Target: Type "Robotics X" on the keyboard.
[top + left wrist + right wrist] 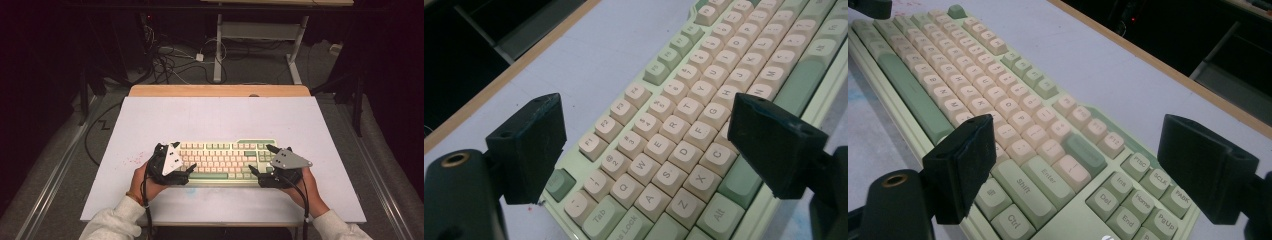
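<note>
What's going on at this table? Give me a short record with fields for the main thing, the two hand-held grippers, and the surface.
main thing: keyboard, cream and green keys, lying flat
left hand-held gripper: open, jaws astride the keyboard's left end
right hand-held gripper: open, jaws astride the keyboard's right end
surface: pale table with a wooden far edge

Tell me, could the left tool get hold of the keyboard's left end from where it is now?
Probably yes: the left tool stands open at the keyboard's left end, which lies between its jaws with nothing blocking.
</note>
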Demonstrator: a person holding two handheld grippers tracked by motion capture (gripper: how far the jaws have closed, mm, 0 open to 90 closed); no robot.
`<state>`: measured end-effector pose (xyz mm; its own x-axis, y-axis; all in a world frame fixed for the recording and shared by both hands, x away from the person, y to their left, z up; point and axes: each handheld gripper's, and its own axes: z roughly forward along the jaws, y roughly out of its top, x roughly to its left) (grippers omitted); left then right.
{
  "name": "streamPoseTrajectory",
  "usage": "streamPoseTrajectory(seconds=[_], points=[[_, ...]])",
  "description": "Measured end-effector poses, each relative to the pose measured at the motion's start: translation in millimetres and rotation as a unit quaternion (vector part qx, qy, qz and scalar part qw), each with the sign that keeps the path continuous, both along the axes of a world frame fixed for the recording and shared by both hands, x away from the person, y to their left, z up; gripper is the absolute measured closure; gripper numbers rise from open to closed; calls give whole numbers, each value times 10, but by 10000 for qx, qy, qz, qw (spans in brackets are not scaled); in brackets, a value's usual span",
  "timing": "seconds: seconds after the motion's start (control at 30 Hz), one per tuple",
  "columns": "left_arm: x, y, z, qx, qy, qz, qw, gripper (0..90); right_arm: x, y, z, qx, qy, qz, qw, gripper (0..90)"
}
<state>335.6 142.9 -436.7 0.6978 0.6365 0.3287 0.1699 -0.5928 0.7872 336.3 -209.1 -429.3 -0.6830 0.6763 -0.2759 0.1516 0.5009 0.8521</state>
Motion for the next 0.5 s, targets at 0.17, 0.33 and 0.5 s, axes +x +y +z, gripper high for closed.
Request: streamPoseTrajectory(seconds=[0.17, 0.33, 0.5], points=[[-38, 4, 32, -8, -123, 19, 9999, 152, -17, -12, 26, -44, -45, -32, 10000, 165], [-74, 25, 62, -70, -189, 43, 9998, 152, -39, -29, 56, -55, -82, -80, 9999, 168], [-122, 81, 76, -25, -262, 60, 9996, 151, -66, -41, 81, -129, -136, -101, 9998, 169]])
